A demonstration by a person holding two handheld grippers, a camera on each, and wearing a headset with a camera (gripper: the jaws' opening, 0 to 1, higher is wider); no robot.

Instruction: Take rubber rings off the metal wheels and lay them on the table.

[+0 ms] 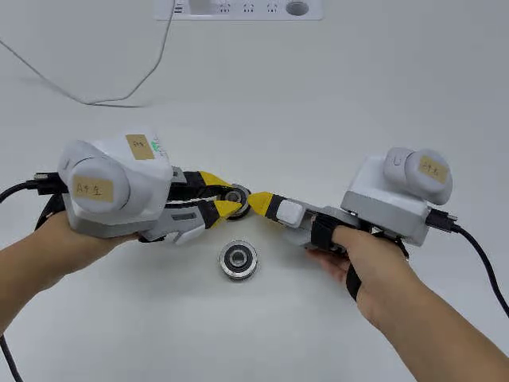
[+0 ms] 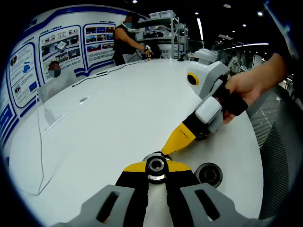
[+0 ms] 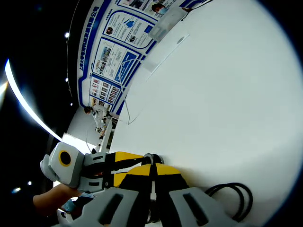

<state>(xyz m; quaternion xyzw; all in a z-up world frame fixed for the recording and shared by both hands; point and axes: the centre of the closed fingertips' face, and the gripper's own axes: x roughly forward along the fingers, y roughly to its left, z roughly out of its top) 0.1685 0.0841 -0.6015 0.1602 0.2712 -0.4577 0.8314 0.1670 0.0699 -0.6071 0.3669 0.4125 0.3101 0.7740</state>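
Note:
My left gripper is shut on a small metal wheel with a black rubber ring, held just above the table; in the left gripper view the wheel sits between the yellow tips. My right gripper comes in from the right, jaws shut, its yellow tip touching the wheel's rim. Whether it pinches the ring I cannot tell. In the right gripper view the right gripper meets the wheel beside the left gripper's body. A second wheel with its black ring lies flat on the table below them.
The white table stretches away on all sides. A thin cable runs across its far left, and a power strip lies at the far edge. Black loops show at the lower right of the right gripper view.

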